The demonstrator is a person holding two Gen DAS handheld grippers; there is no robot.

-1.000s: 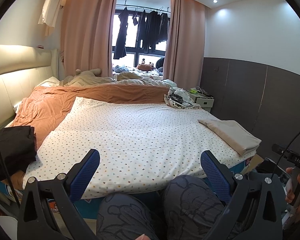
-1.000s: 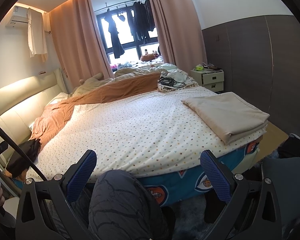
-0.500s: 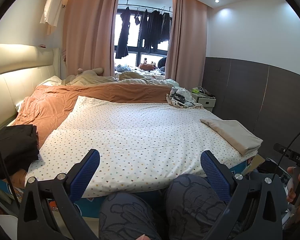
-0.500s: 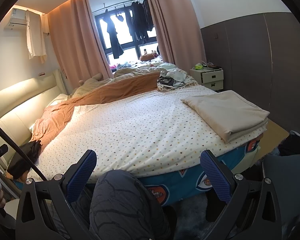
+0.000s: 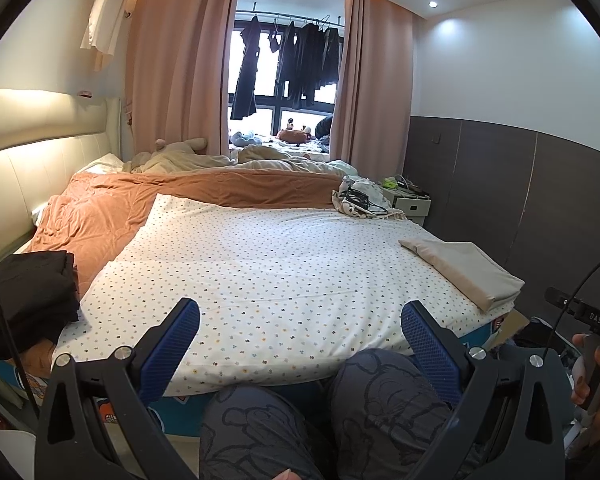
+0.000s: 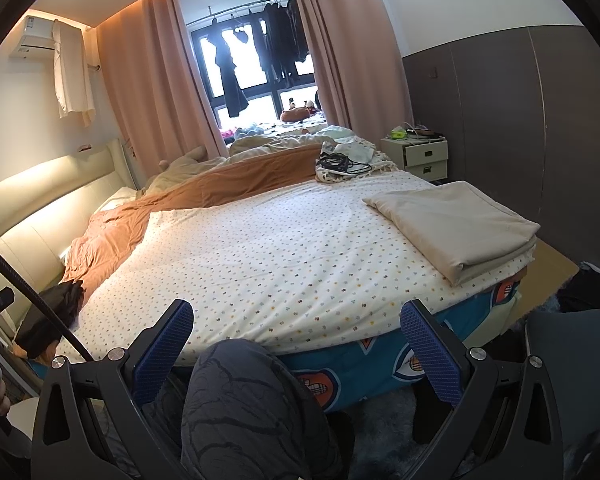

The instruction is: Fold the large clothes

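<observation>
beige cloth folded at the bed corner, both tools idle

beige folded cloth lying flat on the right-hand near corner of the bed, edges squared and layers stacked, likely parked there to keep the middle of the dotted sheet free as a working area. black folded clothes stacked at the opposite, left-hand near corner, partly over the orange duvet, probably for the same reason: finished piles out at the edges. no unfolded garment spread on the sheet; which large piece comes next cannot be told, though dark clothes hang on the window rail.

left gripper held low in front of the knees, jaws spread wide and empty, aimed along the bed. right gripper held level beside it, jaws likewise released, nothing between the blue pads. both well apart from either pile, touching no cloth. looks like a pause between garments, seated at the foot of the bed, tools kept parted so as to be ready for a fresh hem or corner. a tangle of cables resting on a bundle at the far edge, clear of the folding area.
</observation>
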